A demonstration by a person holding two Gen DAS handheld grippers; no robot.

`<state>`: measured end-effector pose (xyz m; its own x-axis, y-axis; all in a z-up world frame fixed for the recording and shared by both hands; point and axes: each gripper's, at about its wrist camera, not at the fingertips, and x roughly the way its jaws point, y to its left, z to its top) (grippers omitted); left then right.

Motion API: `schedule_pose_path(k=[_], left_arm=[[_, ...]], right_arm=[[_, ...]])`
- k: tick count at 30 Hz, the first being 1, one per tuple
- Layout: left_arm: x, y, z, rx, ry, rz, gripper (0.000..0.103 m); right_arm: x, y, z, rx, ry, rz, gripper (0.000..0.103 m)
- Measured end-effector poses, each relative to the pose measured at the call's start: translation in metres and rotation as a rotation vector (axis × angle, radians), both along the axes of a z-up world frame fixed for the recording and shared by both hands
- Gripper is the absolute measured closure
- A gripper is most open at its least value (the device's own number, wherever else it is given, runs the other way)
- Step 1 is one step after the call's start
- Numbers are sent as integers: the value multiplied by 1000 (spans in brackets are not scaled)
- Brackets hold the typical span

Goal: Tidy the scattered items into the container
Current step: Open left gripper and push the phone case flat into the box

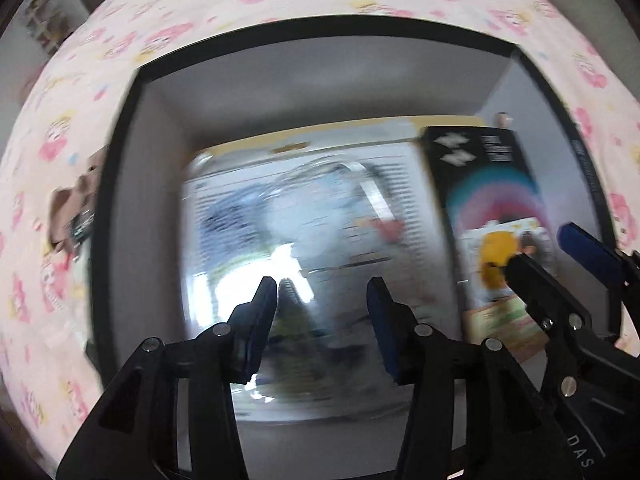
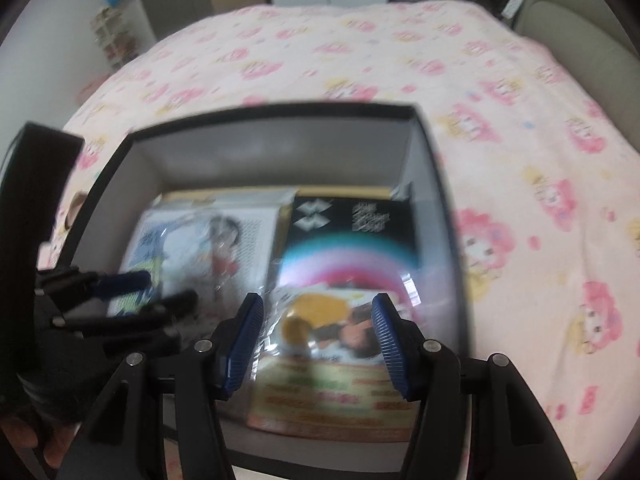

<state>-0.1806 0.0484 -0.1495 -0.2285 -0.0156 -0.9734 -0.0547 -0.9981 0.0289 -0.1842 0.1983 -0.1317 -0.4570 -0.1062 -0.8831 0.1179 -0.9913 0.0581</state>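
Note:
A black-rimmed box (image 1: 132,128) with grey inner walls sits on the bed; it also shows in the right wrist view (image 2: 256,148). Inside lie a clear-wrapped white and blue packet (image 1: 312,208) (image 2: 200,240) on the left and a black packet with a pink-blue arc (image 1: 496,196) (image 2: 348,240) on the right, with a yellow-orange packet (image 2: 332,380) at its near end. My left gripper (image 1: 322,292) (image 2: 160,288) is open over the white packet. My right gripper (image 2: 318,320) (image 1: 538,248) is open over the yellow-orange packet. Both views are blurred.
The bed has a pink cartoon-print sheet (image 2: 520,120) around the box. A small beige item (image 1: 76,208) lies on the sheet left of the box. A grey sofa (image 2: 580,32) stands at the far right, shelves (image 2: 112,32) at the far left.

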Motion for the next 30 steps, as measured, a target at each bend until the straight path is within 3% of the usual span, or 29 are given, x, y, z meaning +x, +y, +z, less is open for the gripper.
schedule_pose_path(k=[3,5,8,11,16,20,22,23,25,28,30], left_arm=[[-1,-15,1,0,-9,39,53],[-1,-20,5,50,5,46,59],[2,-13,14,143,50,1,59],[1,8,15,158,68,-66,59],[-12,25,-2,75,18,-71,58],[-17,7,-1,0,2,14,57],[-19,-8,-1,66,-11,44,62],[-20,-14,1,135,-11,48,63],[-25,-20,8,216,12,48,63],[-39,-15,14,208,61,24,63],[-49,-5,14,219,47,8,63]], right_arm=[[1,-9,-4,65,9,21,48],[1,-9,-4,73,11,19,49],[1,-7,0,76,41,0,49],[1,-2,6,70,74,-23,48],[-5,9,4,9,32,-27,48],[-20,12,4,-97,-51,21,46],[-32,10,8,-168,-93,57,46],[-38,8,9,-184,-106,63,46],[-47,-2,7,-123,-100,75,46],[-59,-13,3,-105,-104,98,46],[-62,-14,-1,-93,-112,93,46]])
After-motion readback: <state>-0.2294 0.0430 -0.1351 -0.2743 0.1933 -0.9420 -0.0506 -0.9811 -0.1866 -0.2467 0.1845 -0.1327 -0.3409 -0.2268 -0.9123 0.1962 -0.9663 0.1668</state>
